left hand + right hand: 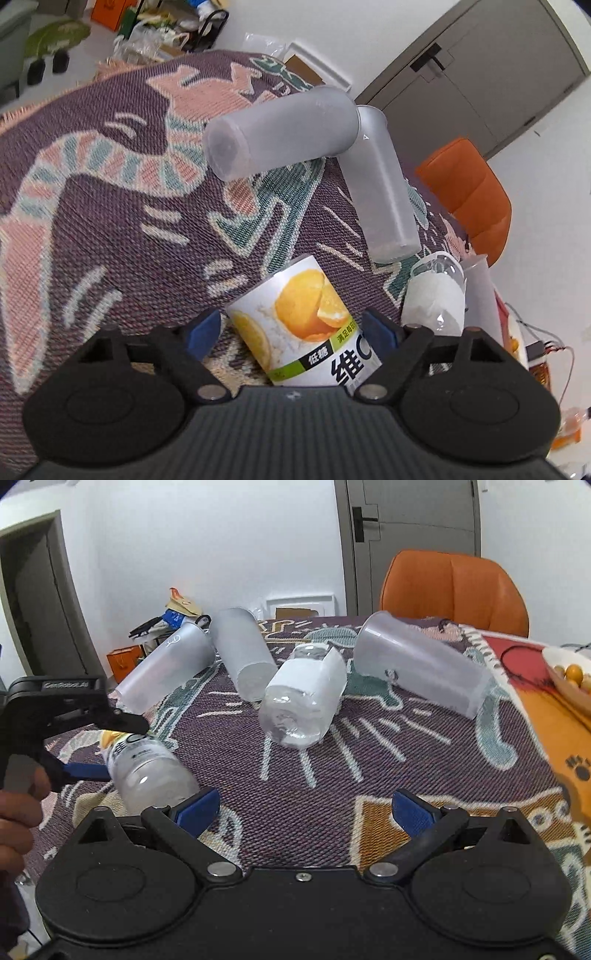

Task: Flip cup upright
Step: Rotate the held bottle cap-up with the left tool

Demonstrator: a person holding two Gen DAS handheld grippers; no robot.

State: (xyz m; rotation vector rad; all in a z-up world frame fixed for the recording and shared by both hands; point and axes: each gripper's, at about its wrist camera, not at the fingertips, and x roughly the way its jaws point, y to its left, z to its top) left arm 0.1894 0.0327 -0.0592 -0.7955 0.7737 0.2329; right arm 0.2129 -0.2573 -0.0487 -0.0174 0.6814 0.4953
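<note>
Several containers lie on their sides on a patterned woven cloth (332, 775). My left gripper (295, 328) has its blue pads around a bottle with an orange-fruit label (306, 325), which also shows in the right wrist view (147, 771) lying on the cloth; the right pad touches it and a small gap shows at the left pad. Two frosted cups (284, 133) (384, 192) lie beyond it, seen too in the right wrist view (166, 668) (243, 653). A third frosted cup (421, 668) lies at right. My right gripper (306, 808) is open and empty above the cloth.
A clear bottle with a white label (303, 694) lies in the middle of the cloth. An orange chair (454, 590) stands behind the table. A bowl of small orange fruits (569, 679) sits on an orange mat at the right edge.
</note>
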